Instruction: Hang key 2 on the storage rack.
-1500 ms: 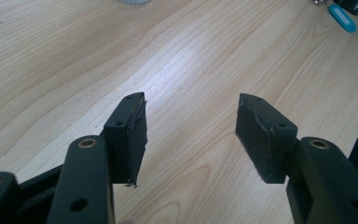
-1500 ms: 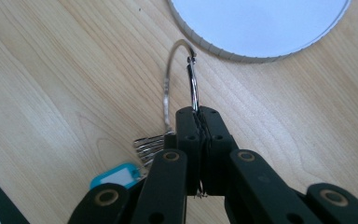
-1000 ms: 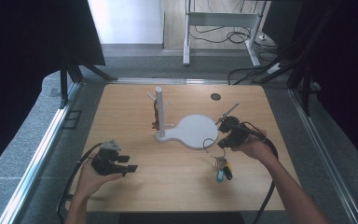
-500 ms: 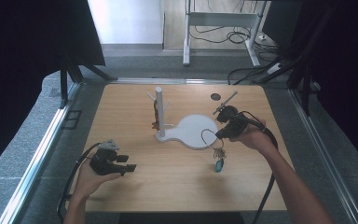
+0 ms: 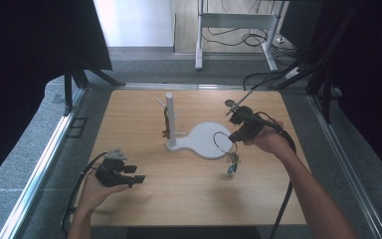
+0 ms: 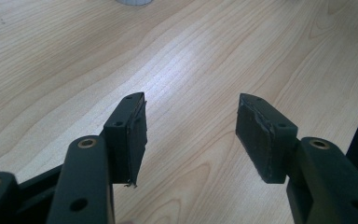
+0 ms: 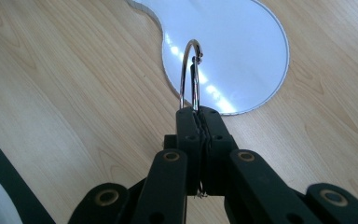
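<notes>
From the high view, the wooden bench (image 5: 179, 199) carries a white stand (image 5: 169, 122) with an upright post and side pegs near its middle, joined to a flat white rounded base plate (image 5: 206, 142) that spreads toward the right edge. A dark item hangs on the post's left peg; what it is cannot be told. The near half of the bench is bare wood, and so is the far left corner. A small dark round spot (image 5: 230, 103) sits near the far edge. The left gripper (image 5: 132, 174) is held low near the near left corner, forearm coming in from the near edge, fingers pointing right. The right gripper (image 5: 233, 138) is lifted over the plate's right rim, hand tilted down toward the left, with a key ring (image 5: 222, 141) and a bunch of small keys (image 5: 232, 162) dangling beneath it.

In the left gripper view, the fingers (image 6: 133, 135) stand wide apart with nothing between them, bare bench beneath.

In the right gripper view, the fingers (image 7: 189, 135) are pressed together on the metal key ring (image 7: 189, 74), which rises edge-on above the white base plate (image 7: 242, 51).
</notes>
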A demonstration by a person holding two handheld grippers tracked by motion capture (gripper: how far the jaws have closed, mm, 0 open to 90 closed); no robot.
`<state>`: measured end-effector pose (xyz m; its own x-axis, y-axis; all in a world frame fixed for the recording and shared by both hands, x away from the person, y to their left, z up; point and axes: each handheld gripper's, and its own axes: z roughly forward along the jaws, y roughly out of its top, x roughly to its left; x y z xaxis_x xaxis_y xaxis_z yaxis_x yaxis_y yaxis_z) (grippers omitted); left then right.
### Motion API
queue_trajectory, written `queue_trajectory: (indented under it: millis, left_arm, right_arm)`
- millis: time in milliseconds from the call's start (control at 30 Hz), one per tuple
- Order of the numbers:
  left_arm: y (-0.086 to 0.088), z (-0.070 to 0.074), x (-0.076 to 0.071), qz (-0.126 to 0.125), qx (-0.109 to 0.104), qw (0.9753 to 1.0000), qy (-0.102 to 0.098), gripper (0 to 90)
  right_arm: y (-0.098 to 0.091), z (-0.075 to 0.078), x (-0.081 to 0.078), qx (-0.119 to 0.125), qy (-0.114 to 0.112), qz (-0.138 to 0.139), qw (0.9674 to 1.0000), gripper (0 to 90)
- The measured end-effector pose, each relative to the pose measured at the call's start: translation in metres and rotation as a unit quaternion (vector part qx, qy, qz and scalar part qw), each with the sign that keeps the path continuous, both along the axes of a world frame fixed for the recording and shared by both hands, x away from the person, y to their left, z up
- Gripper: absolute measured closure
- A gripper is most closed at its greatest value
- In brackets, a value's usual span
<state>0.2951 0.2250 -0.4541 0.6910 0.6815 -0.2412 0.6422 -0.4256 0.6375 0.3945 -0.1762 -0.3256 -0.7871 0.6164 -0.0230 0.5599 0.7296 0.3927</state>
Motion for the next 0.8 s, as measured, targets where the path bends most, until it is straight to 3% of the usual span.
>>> queue_trajectory:
  millis: [267, 800]
  left_arm:
    - [0.0, -0.001, 0.001, -0.005, 0.004, 1.0, 0.001, 43.9]
    - [0.003, 0.0, 0.0, 0.0, -0.001, 1.0, 0.003, 43.9]
  right_arm:
    - [0.008, 0.008, 0.003, 0.001, -0.002, 0.009, 1.0, 87.8]
    - [0.02, 0.02, 0.023, 0.011, -0.005, -0.002, 0.9999, 87.8]
